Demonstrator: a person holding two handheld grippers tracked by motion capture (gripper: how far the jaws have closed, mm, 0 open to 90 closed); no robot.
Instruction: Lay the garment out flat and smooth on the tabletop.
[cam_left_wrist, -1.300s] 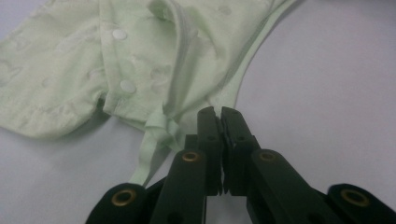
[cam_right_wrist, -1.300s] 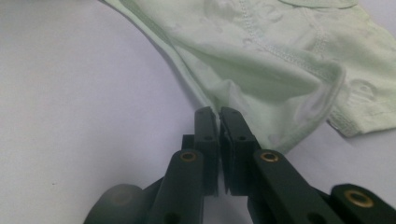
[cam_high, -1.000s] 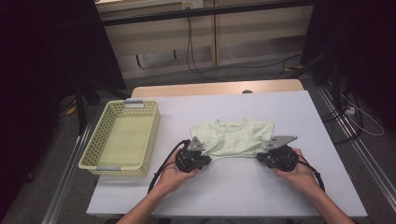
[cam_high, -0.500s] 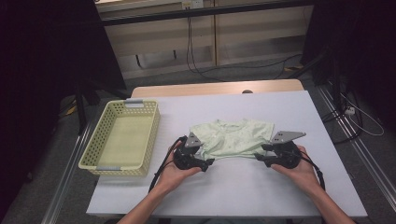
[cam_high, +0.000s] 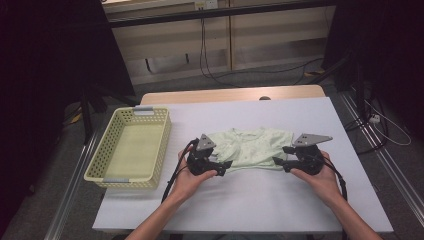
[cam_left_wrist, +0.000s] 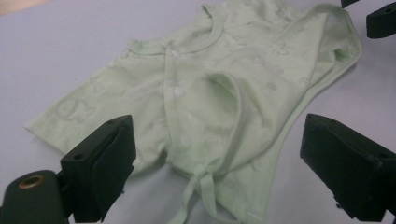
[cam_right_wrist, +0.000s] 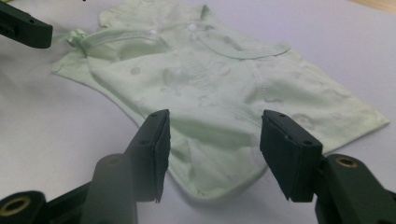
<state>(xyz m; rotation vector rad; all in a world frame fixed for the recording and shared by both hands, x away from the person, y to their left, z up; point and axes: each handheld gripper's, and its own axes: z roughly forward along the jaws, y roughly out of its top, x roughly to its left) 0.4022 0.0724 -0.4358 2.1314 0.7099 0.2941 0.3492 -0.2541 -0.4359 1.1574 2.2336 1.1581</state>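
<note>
Both forearms are bare, no sleeves in sight on either side. The left gripper (cam_high: 226, 165) is a compact matte-black block, topped by a small grey three-cornered plate at its 12 o'clock, and a black cable loops away from its 7 o'clock. The right gripper (cam_high: 278, 162) matches it: black body, a longer grey plate on top, black cable trailing off at 4 o'clock. Up close, the jaws are chunky black wedges with flat pads, small screw holes along their edges, and brass-coloured ringed holes at their base.

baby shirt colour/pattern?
Baby shirt: pale green, faint tone-on-tone print, white snaps. Left gripper view shows it best.
</note>
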